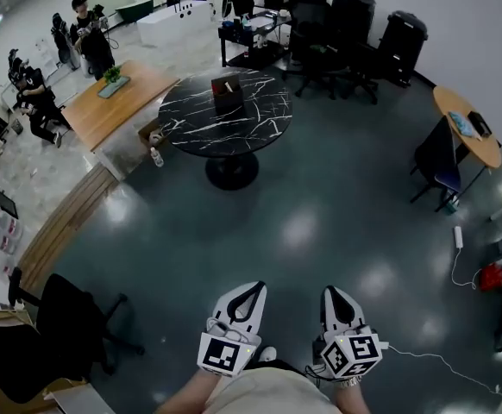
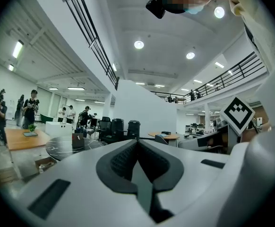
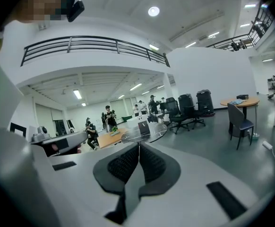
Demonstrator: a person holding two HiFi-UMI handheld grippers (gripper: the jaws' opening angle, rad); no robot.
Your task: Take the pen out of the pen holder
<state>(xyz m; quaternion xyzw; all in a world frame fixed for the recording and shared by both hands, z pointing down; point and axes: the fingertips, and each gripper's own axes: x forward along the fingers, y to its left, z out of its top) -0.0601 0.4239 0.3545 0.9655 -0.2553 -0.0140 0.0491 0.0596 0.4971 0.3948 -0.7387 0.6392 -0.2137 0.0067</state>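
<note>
A dark box-like pen holder [image 1: 227, 92] stands on a round black marble table [image 1: 191, 119] far ahead across the floor; any pen in it is too small to make out. My left gripper [image 1: 251, 288] and right gripper [image 1: 332, 292] are held low and close to my body, both pointing toward the table and far from it. Each is shut with nothing between its jaws. In the left gripper view the holder [image 2: 77, 140] sits on the table [image 2: 62, 148] at the left. In the right gripper view the holder [image 3: 142, 126] shows just above the jaw tips.
Dark grey floor stretches between me and the table. A black office chair [image 1: 61, 330] stands at my near left. A wooden table [image 1: 104, 110] with people round it lies at the left, office chairs [image 1: 337, 50] behind, a round wooden table [image 1: 471, 128] at the right, a white cable [image 1: 441, 365] on the floor.
</note>
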